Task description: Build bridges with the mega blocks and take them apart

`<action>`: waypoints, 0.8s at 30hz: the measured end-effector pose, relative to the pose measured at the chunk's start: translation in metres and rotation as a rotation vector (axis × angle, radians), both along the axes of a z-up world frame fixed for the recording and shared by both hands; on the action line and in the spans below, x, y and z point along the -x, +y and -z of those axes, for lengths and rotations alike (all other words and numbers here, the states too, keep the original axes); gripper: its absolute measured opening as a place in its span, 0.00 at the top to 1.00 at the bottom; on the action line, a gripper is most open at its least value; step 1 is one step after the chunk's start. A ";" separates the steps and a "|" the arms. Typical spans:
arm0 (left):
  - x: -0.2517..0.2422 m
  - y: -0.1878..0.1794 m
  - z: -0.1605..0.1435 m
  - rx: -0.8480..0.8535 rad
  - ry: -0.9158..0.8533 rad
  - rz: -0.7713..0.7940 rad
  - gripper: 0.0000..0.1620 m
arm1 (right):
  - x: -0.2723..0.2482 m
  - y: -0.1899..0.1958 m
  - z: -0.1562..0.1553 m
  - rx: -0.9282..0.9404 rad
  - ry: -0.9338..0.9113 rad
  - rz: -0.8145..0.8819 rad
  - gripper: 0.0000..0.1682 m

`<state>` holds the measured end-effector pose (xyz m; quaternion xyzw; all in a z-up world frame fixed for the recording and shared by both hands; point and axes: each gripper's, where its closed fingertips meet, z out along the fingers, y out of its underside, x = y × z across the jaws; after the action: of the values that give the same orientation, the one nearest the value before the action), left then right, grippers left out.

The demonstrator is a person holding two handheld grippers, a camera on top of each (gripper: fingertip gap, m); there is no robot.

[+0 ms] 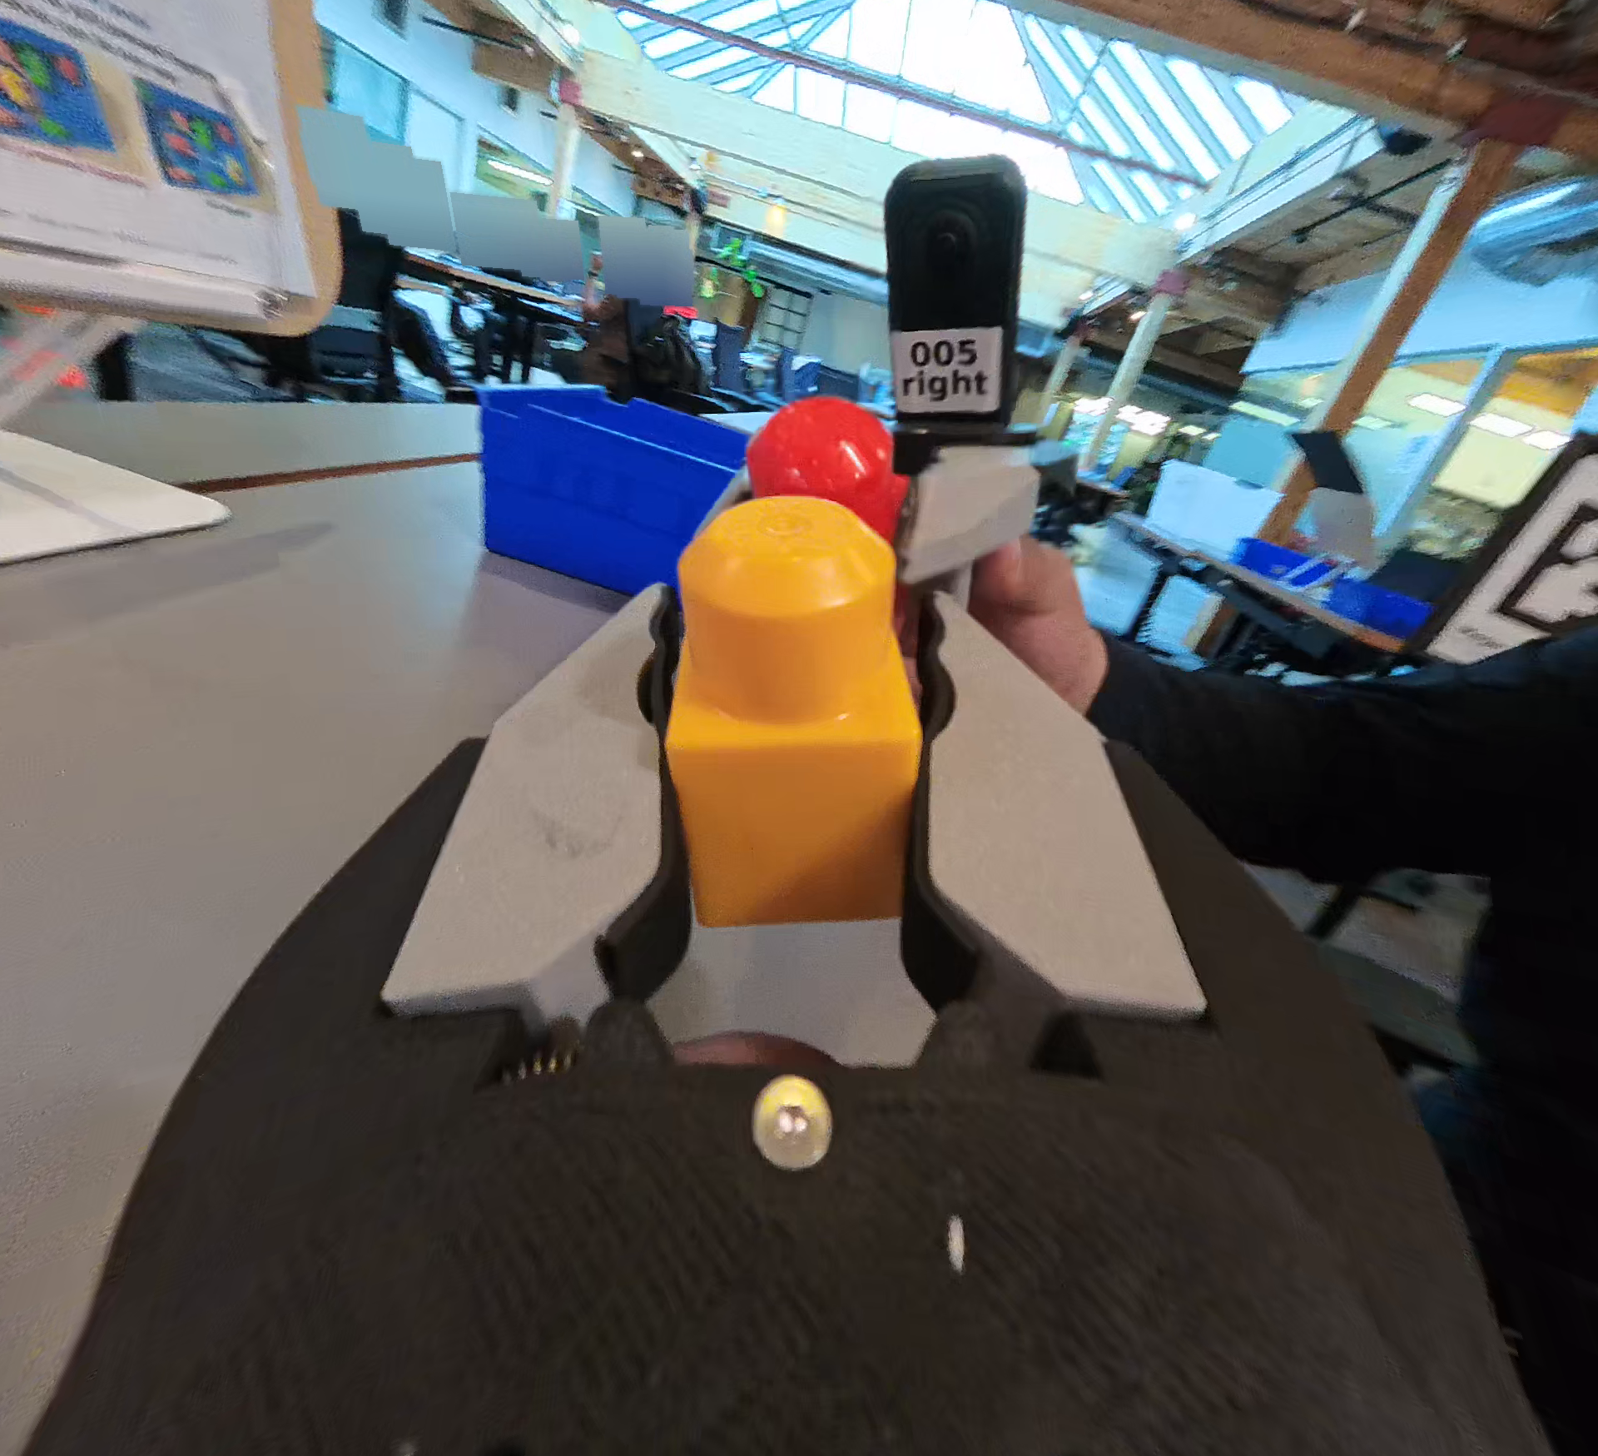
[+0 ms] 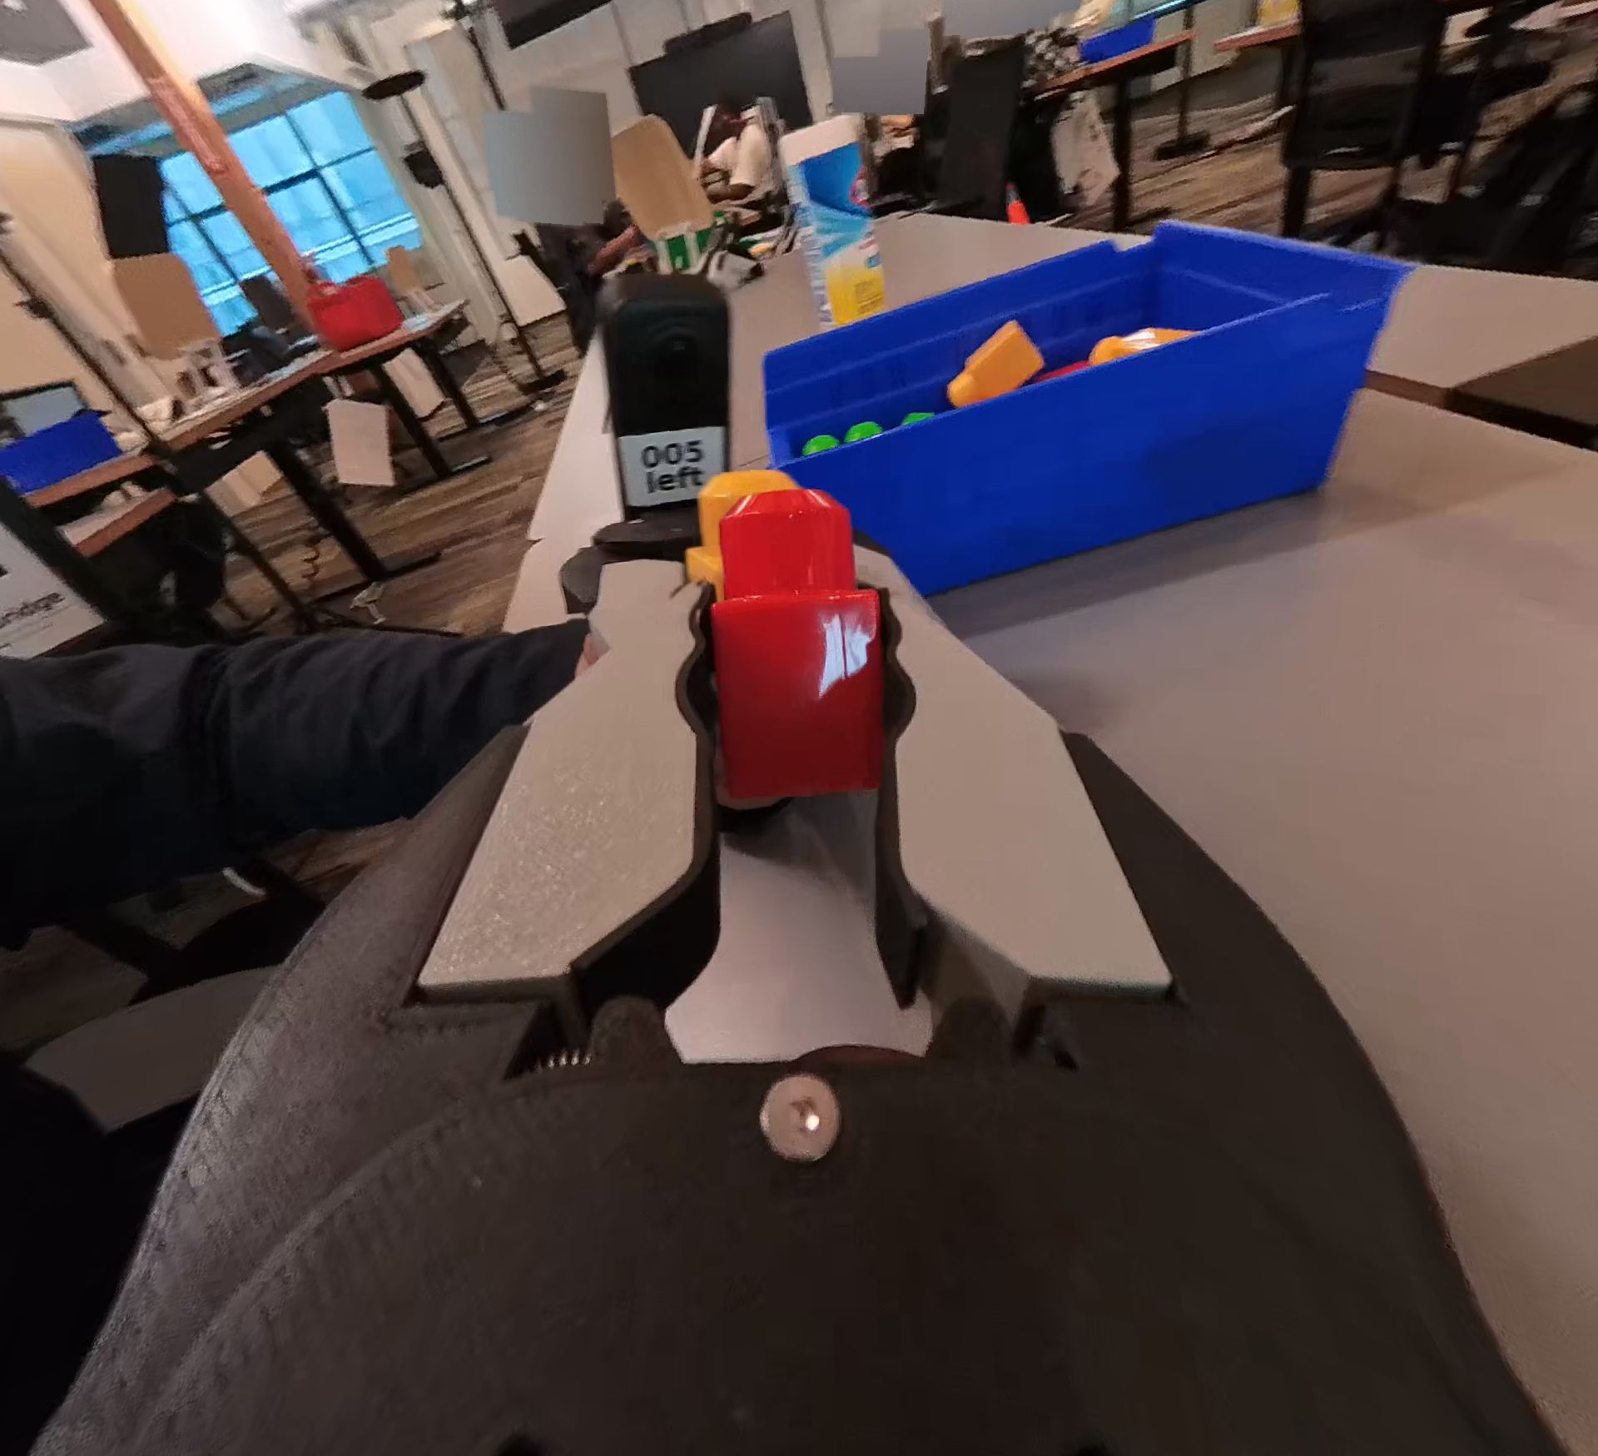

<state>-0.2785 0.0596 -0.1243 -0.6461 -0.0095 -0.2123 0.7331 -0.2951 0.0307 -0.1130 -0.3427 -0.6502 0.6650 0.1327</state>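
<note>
Your left gripper (image 1: pixel 791 722) pinches a yellow block (image 1: pixel 791 766), your right gripper (image 2: pixel 800 688) a red block (image 2: pixel 800 688) — held close together above the table (image 2: pixel 1297 679); misaligned, they may jam or slip.

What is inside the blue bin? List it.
Inside the blue bin, the right wrist view shows orange blocks, green studs and a sliver of red. The near wall hides the bottom and anything lower.

Open grey counter (image 2: pixel 1297 679) is seen right of the right gripper (image 2: pixel 795 619). A blue bin (image 2: pixel 1081 463) holding loose blocks stands just beyond as the nearest obstacle. Straight ahead, passage is blocked by the left gripper (image 1: pixel 791 636), met tip to tip. A document stand (image 1: pixel 147 74) is seen far left.
</note>
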 end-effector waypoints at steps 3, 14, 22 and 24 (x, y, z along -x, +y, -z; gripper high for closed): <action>0.014 -0.004 0.003 0.027 0.147 -0.115 0.66 | 0.004 0.030 0.017 -0.121 -0.072 0.087 0.80; -0.008 -0.002 0.017 0.076 0.375 -0.070 0.66 | -0.019 0.047 0.099 -0.222 -0.315 -0.093 0.80; -0.013 -0.002 0.020 0.087 0.381 -0.036 0.66 | -0.011 0.054 0.129 -0.600 -0.346 0.002 0.80; -0.013 -0.003 0.019 0.086 0.378 -0.031 0.66 | -0.011 0.054 0.133 -0.674 -0.349 0.005 0.80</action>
<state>-0.2652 0.0571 -0.1437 -0.7050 0.1095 -0.0754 0.6966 -0.2839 0.0850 -0.2456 -0.3897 -0.8444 0.3449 0.1269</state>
